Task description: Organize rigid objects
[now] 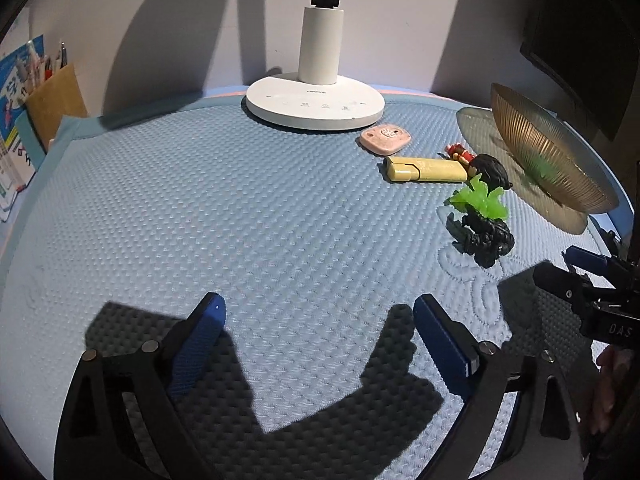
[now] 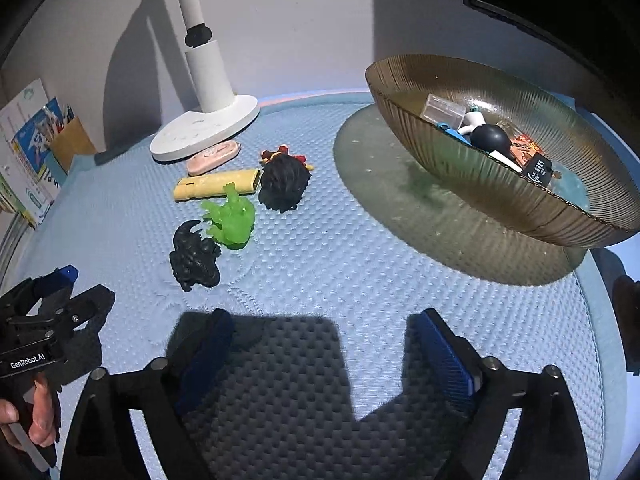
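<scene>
Several small objects lie on the blue mat: a black dragon figure (image 2: 196, 258), a green translucent figure (image 2: 232, 220), a black-haired doll with red clothes (image 2: 282, 184), a yellow lighter-like case (image 2: 218, 189) and a pink tag (image 2: 212, 160). In the left wrist view the same group sits at the right: dragon figure (image 1: 486, 238), green figure (image 1: 480, 200), yellow case (image 1: 426, 169), pink tag (image 1: 385, 139). A ribbed amber glass bowl (image 2: 520, 192) holds several small items. My left gripper (image 1: 320, 320) and right gripper (image 2: 326, 330) both stand open over bare mat, nothing between their fingers.
A white desk lamp base (image 1: 315, 105) stands at the back near the wall. A cardboard pen holder and booklets (image 1: 44, 92) stand at the far left. A dark monitor (image 2: 560, 4) hangs at the upper right. The left gripper (image 2: 70, 286) shows at the right view's left edge, held by a hand.
</scene>
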`<state>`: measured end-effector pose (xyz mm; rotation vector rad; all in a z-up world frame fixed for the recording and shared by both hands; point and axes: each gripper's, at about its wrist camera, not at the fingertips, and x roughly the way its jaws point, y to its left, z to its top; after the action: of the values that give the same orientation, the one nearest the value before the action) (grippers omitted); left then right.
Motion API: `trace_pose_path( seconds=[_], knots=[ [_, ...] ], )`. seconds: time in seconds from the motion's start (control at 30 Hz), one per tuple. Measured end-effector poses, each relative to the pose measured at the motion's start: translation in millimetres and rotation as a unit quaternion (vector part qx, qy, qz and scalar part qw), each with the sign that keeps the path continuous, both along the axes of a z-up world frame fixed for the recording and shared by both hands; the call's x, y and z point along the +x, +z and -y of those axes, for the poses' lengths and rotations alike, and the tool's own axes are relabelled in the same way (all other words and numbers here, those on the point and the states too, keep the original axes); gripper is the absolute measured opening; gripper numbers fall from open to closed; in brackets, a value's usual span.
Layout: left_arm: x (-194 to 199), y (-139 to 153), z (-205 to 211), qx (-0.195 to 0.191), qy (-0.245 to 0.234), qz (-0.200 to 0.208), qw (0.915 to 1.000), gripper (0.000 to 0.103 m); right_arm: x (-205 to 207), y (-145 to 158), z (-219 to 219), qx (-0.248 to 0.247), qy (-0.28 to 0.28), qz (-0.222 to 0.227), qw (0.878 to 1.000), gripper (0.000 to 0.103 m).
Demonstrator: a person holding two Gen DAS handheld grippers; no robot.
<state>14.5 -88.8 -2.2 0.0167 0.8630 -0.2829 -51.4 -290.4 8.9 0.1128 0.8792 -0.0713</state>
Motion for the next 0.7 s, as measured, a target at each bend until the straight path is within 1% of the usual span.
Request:
trace_pose_path(
  seconds=[0.2, 0.4, 0.53, 0.7],
  knots=[
    [0.9, -1.7, 3.2, 0.011, -0.003, -0.002, 0.9999, 0.098, 0.3, -0.7, 2.3, 0.014, -0.001, -0.004, 1.0, 0.103],
    [0.9, -2.3, 5.1, 0.018, -0.003, -0.003, 0.9998, 0.099, 3.0, -2.7, -0.8, 0.002, 0.003, -0.013, 1.0, 0.103],
    [0.7, -2.3, 5.3, 0.018, -0.003, -0.003, 0.9998, 0.099, 4.5, -2.9, 0.0, 0.007, 0.005, -0.018, 1.0, 0.103],
    [0.2, -1.8, 5.5, 0.02, -0.008, -0.002, 0.9998, 0.099, 9.6, -3.6, -5.2, -0.013, 0.009, -0.028, 0.999, 0.103]
  ],
)
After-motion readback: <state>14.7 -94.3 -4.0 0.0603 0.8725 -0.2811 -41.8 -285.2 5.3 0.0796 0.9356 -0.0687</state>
